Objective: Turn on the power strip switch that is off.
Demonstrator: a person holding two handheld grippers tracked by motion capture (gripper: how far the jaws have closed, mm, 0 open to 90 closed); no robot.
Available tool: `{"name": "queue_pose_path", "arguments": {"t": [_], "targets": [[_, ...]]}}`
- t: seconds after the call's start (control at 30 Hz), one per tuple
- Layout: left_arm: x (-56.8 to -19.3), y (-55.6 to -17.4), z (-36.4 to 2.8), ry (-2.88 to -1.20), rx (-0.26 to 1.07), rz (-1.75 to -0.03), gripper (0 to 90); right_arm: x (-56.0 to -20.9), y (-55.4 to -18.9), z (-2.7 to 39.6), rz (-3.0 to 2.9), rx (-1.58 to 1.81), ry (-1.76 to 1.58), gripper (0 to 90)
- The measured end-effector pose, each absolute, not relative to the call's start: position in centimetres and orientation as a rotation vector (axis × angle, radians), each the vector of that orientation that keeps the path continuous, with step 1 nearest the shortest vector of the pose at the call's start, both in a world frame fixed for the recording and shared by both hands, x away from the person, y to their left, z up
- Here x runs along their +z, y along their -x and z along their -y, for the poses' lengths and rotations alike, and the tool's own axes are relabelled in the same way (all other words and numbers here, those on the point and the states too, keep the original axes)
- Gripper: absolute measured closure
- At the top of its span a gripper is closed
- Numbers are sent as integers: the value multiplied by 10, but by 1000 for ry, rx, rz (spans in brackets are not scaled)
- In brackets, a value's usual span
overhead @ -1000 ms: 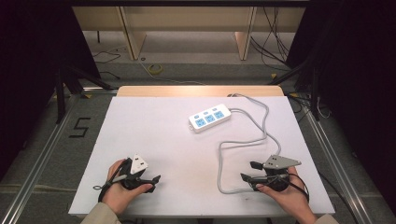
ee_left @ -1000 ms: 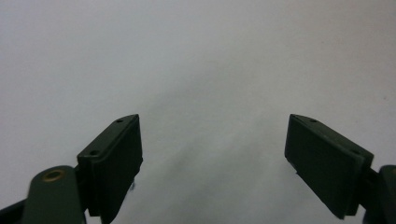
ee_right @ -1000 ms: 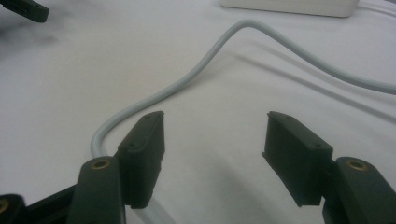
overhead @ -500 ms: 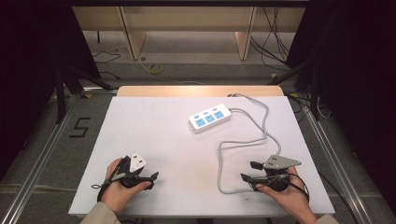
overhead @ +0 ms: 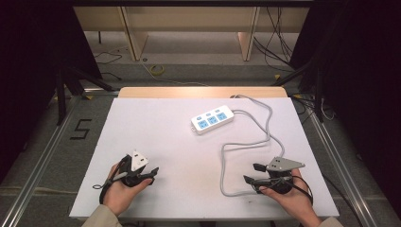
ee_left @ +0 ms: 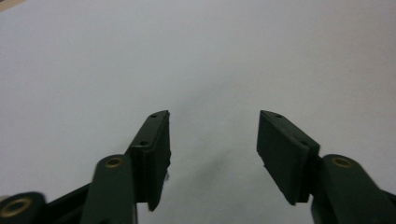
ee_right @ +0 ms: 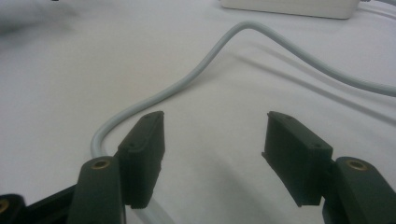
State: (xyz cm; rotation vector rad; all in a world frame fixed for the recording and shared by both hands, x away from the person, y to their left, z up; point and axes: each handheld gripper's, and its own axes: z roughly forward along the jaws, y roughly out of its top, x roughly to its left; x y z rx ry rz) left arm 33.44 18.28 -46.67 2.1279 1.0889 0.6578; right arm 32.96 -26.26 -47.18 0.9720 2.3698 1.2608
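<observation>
Cable loops just past my right tongs, jaws spread and empty; its strip lies farther ahead, long axis slanting across the table. My left tongs, also agape and empty, sit well apart from both.

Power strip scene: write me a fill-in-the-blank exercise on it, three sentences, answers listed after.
1. The power strip has ____ blue sockets on its top.
2. The jaws of the left gripper stand ____, with nothing between them.
3. The grey cable curves on the table close to the ____ gripper.

Missing words: three; open; right
</observation>
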Motion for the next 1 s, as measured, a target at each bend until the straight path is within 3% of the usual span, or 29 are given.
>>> {"name": "queue_pose_path", "arguments": {"t": [0.27, 0.37, 1.0], "targets": [[-461, -336, -184, -2150, 663, -1077, 836, -472, -330, 262, -2370, 1261, -972, 389], [-460, -335, -183, -2159, 663, -1071, 892, -472, -330, 262, -2371, 1261, -973, 389], [-455, -345, -172, -2158, 653, -1073, 896, -473, -330, 262, -2372, 1256, -974, 389]]}}
